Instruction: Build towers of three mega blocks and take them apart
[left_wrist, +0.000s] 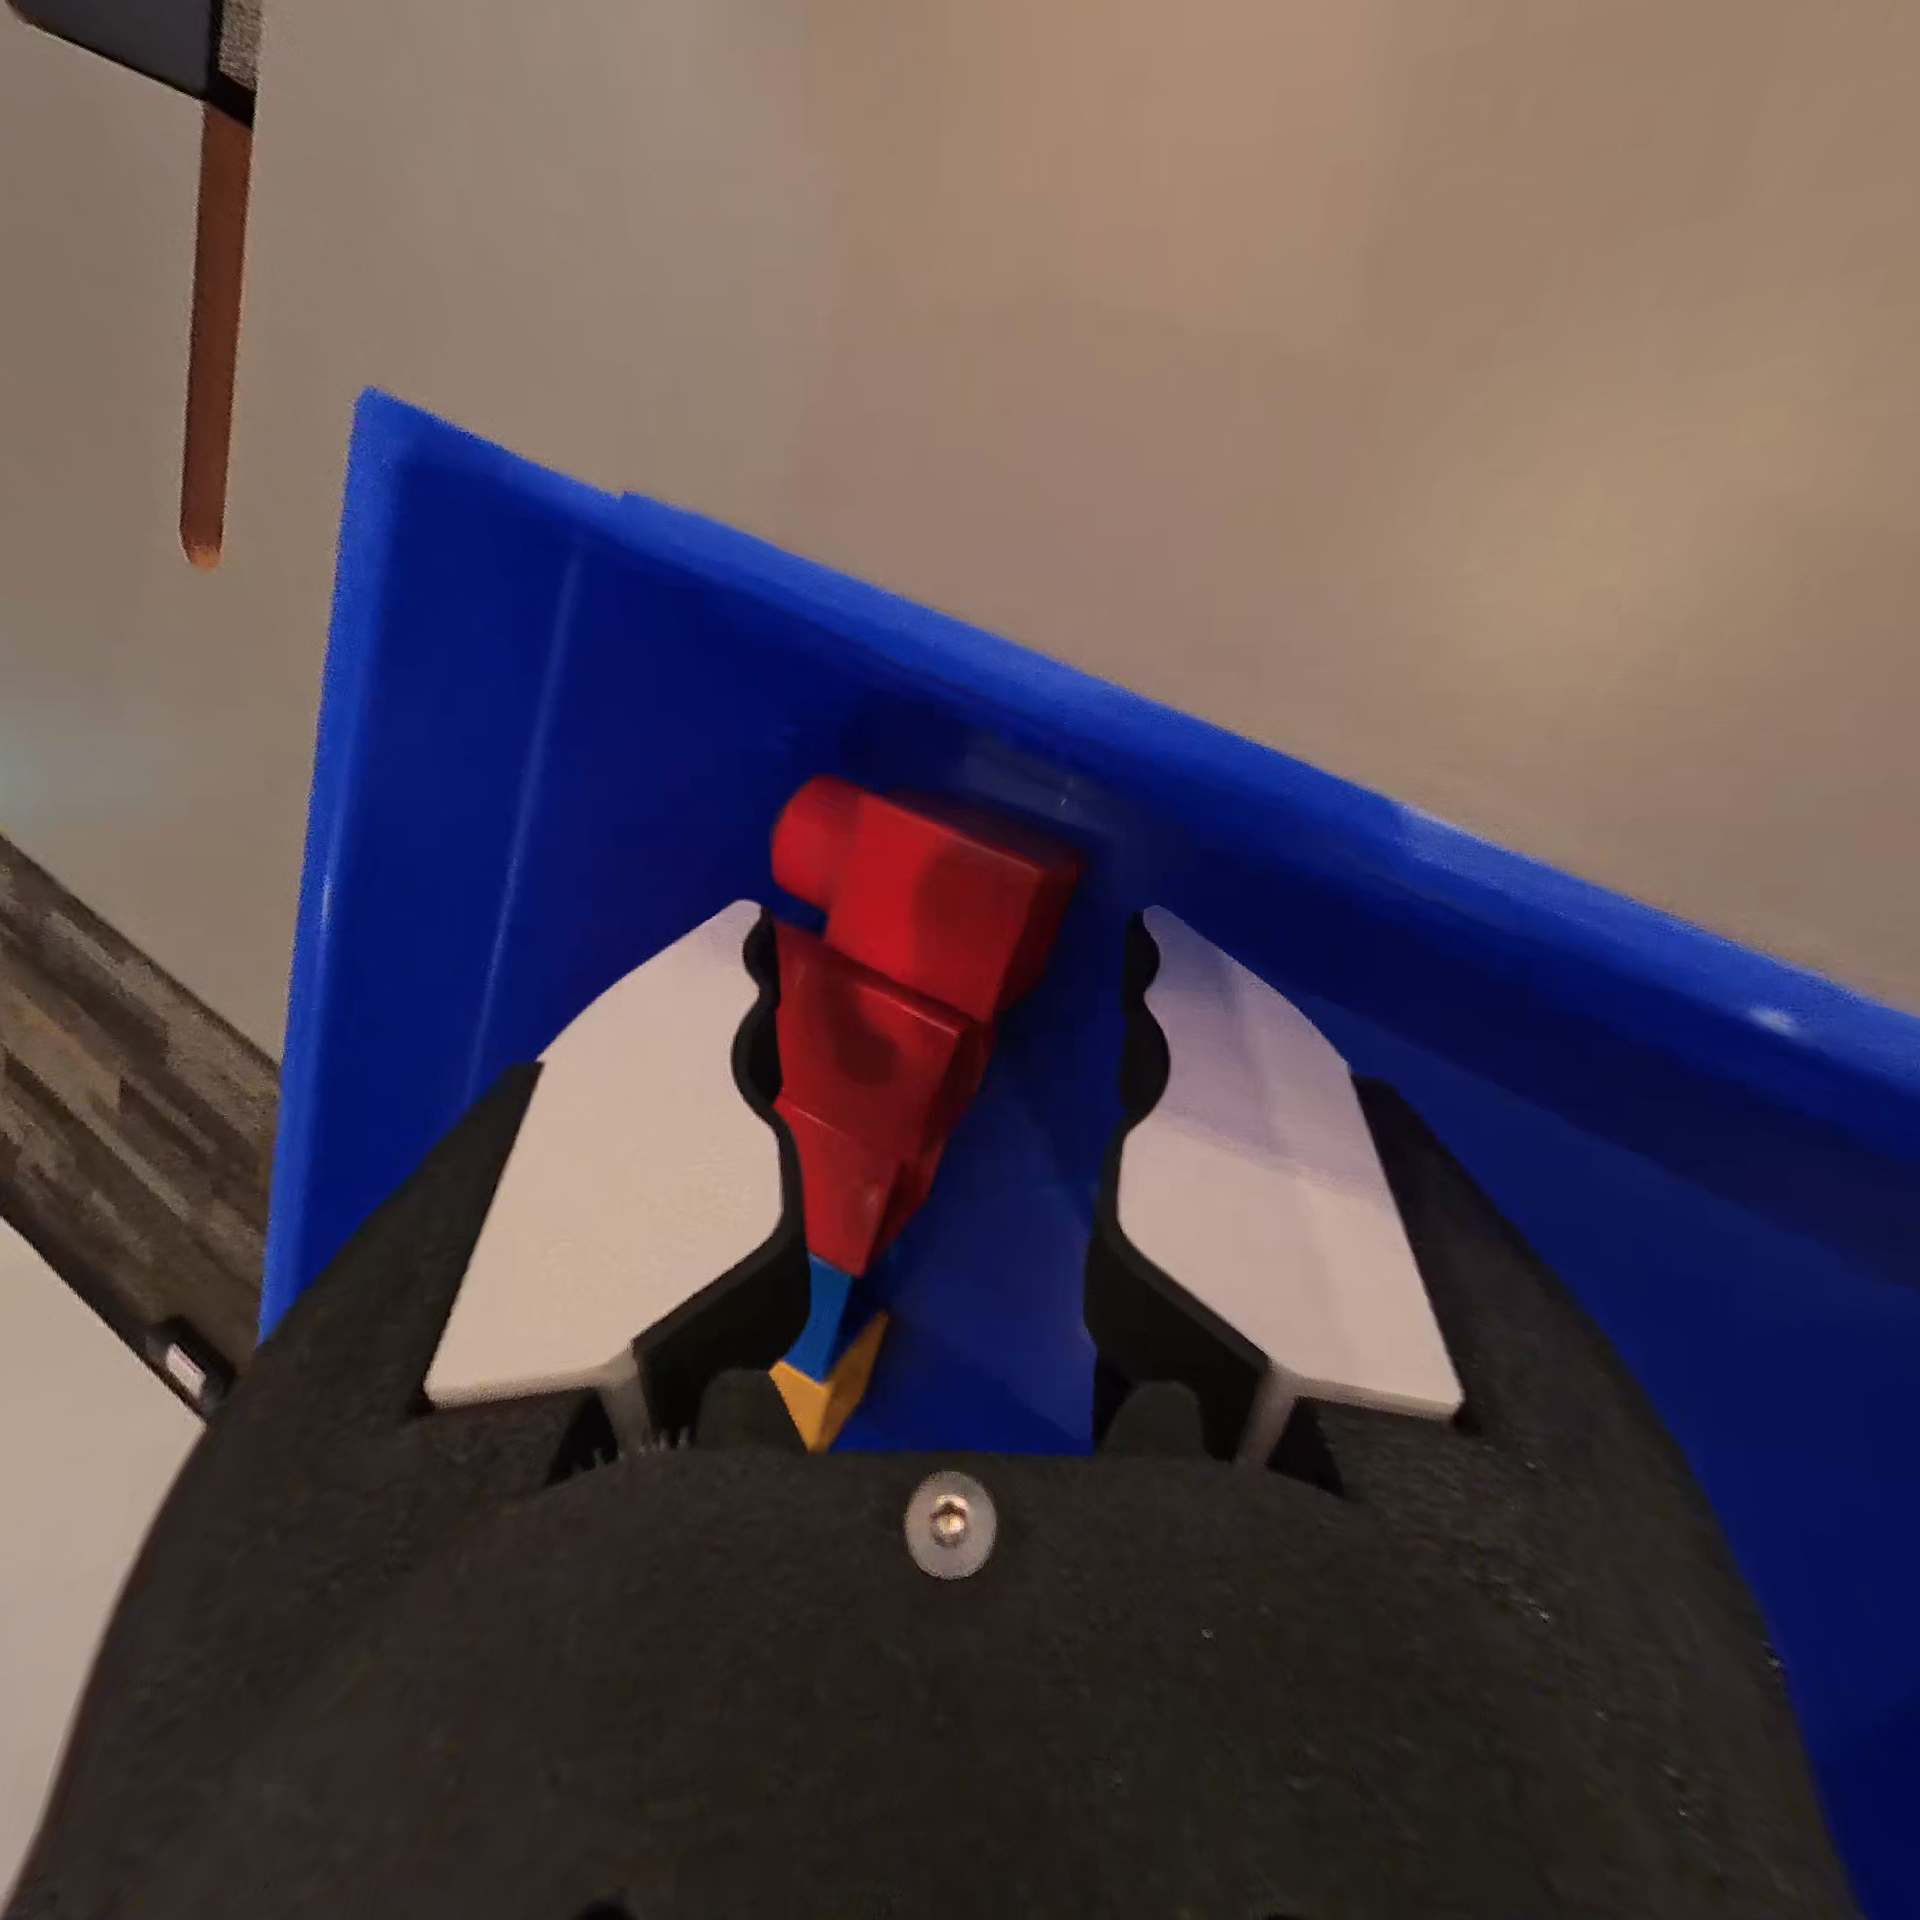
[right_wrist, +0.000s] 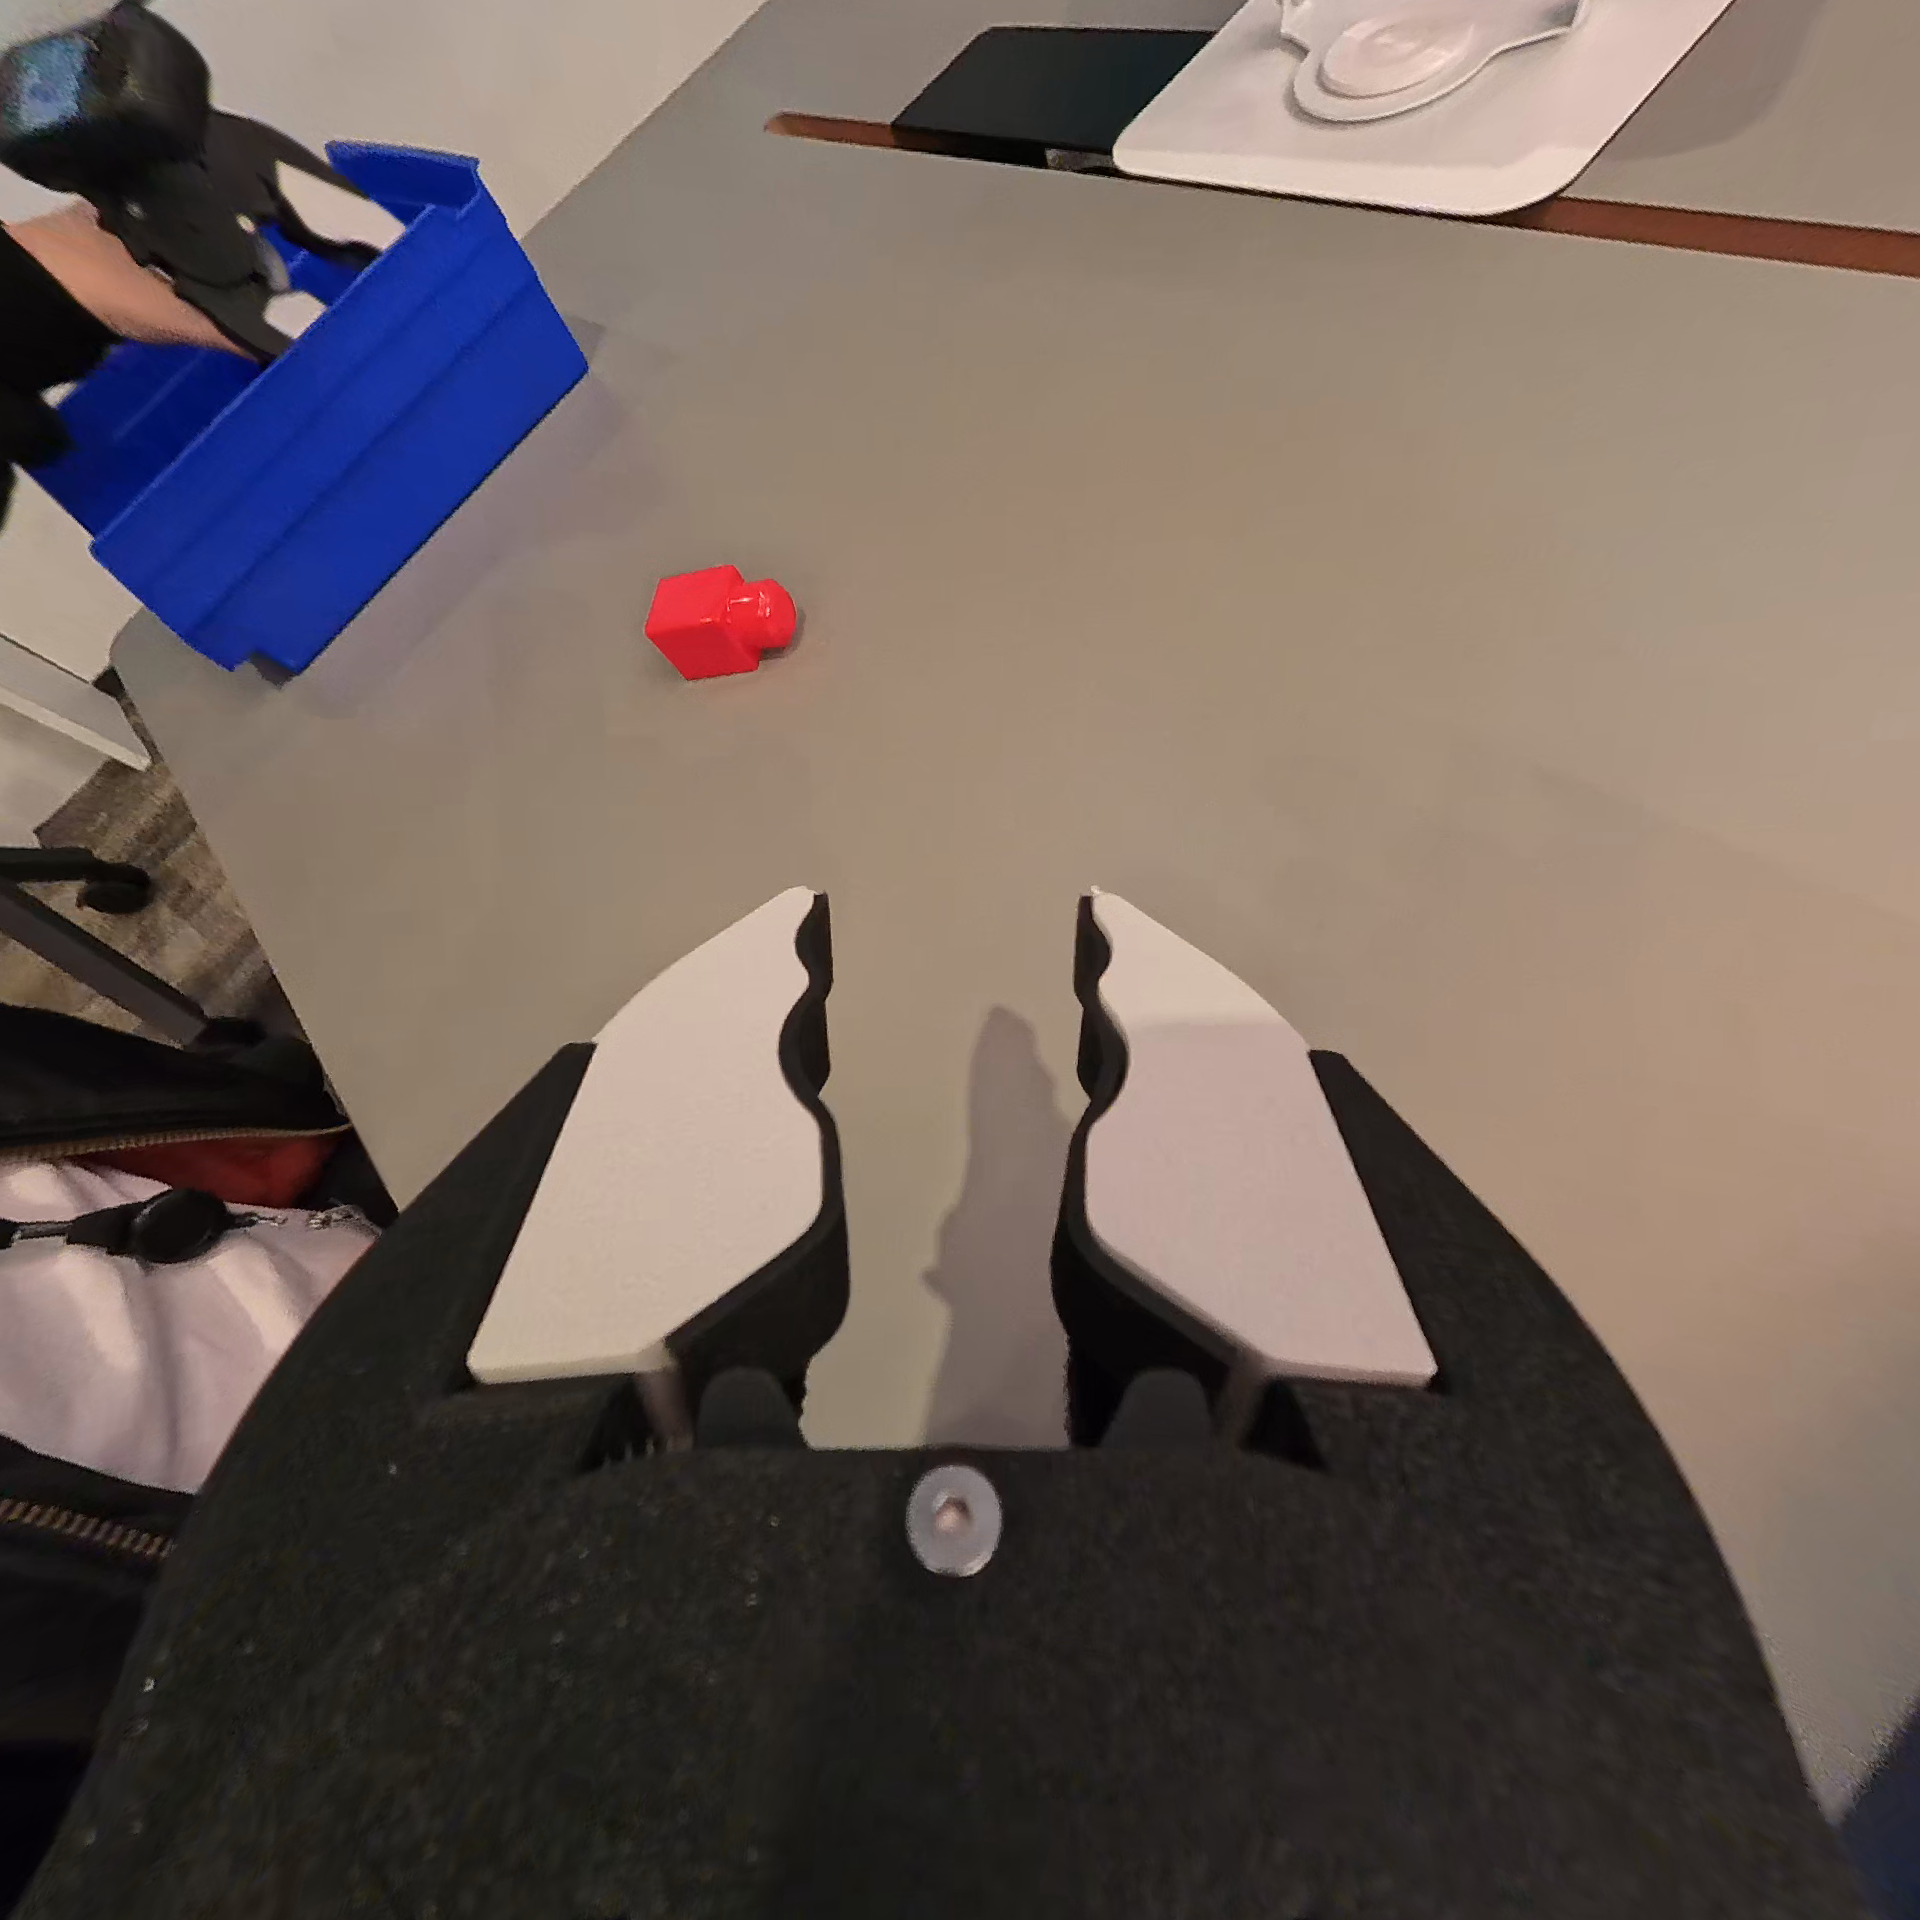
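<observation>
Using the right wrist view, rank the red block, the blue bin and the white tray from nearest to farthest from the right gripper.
1. red block: on the table ahead of the right gripper, slightly left.
2. blue bin: farther left, at the table's edge.
3. white tray: far side, upper right.

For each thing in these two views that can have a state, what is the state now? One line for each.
Left hand-held gripper: open, reaching into the bin, holding nothing.
Right hand-held gripper: open, empty, above the table.
Blue bin: upright on the table, near its corner.
Red blocks in the bin: loose pile, not stacked into a tower.
Blue and yellow blocks: in the bin, mostly hidden.
Single red block: lying on its side on the table, apart from the bin.
</observation>
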